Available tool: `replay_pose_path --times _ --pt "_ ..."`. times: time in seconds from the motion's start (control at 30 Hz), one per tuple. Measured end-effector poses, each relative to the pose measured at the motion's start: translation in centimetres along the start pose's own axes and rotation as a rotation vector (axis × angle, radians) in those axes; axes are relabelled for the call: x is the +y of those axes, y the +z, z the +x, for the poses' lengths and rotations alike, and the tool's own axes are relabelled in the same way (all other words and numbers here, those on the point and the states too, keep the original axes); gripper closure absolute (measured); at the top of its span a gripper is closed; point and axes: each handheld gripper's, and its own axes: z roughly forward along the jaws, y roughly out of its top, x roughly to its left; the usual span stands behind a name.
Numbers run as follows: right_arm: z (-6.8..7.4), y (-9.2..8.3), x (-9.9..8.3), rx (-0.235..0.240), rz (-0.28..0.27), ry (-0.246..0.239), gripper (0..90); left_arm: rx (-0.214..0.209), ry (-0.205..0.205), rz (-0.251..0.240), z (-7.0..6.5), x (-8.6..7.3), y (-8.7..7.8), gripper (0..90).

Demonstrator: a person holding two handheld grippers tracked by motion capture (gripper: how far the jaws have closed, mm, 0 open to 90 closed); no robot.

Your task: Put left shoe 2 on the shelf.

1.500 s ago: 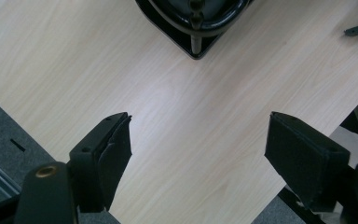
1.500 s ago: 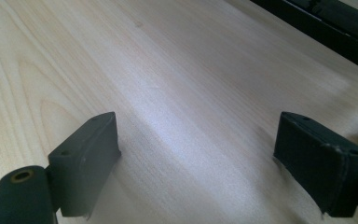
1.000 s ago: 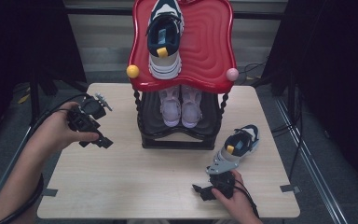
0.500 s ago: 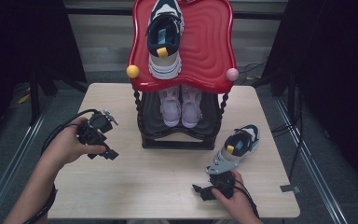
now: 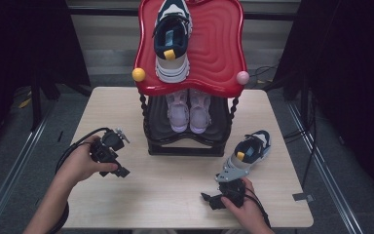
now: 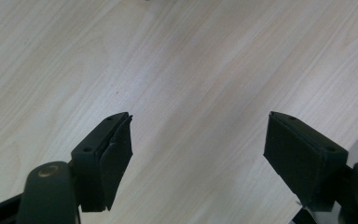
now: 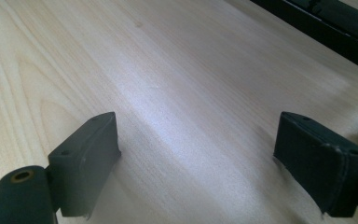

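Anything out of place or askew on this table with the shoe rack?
One navy and white sneaker lies alone on the table, angled, right of the rack, by the right gripper. Its apparent mate sits alone on the red top shelf. The pink pair below sits neatly together.
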Motion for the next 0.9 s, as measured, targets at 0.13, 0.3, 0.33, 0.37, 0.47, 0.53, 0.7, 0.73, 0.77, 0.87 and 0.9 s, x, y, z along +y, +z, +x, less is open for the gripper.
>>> replay_pose_path --times 0.13,0.3,0.33,0.37,0.47,0.53,0.7,0.73,0.77,0.87,0.9 --pt "0.0 0.0 0.0 0.0 -0.001 -0.002 13.2 -0.009 0.002 0.0 -0.1 -0.1 0.8 23.0" --pt "0.0 0.0 0.0 0.0 0.0 -0.001 13.2 -0.015 -0.001 -0.009 -0.4 -0.2 2.1 23.0" --pt "0.0 0.0 0.0 0.0 0.0 0.0 13.2 -0.017 0.003 -0.01 -0.4 -0.3 2.3 23.0" --pt "0.0 0.0 0.0 0.0 0.0 0.0 13.2 -0.019 0.003 -0.009 -0.4 -0.3 2.6 23.0" --pt "0.0 0.0 0.0 0.0 0.0 -0.001 13.2 -0.021 0.001 -0.015 -0.5 -0.5 3.4 23.1" --pt "0.0 0.0 0.0 0.0 -0.001 -0.002 13.2 -0.025 0.002 -0.019 -0.6 -0.5 3.8 23.1" --pt "0.0 0.0 0.0 -0.001 -0.001 -0.002 13.2 -0.024 0.001 -0.048 -0.7 -0.6 4.7 23.1" --pt "0.0 0.0 0.0 0.0 0.0 -0.001 13.2 -0.02 0.005 -0.047 -0.7 -0.6 4.8 23.1" --pt "0.0 0.0 0.0 0.0 0.0 -0.002 13.2 -0.021 0.003 -0.055 -0.7 -0.6 5.0 23.1" --pt "0.0 0.0 0.0 0.0 0.0 0.0 13.2 -0.019 -0.002 -0.067 -0.9 -0.7 5.6 23.1" --pt "0.0 0.0 0.0 0.0 0.0 -0.002 13.2 -0.017 -0.003 -0.074 -0.9 -0.8 5.8 23.1"
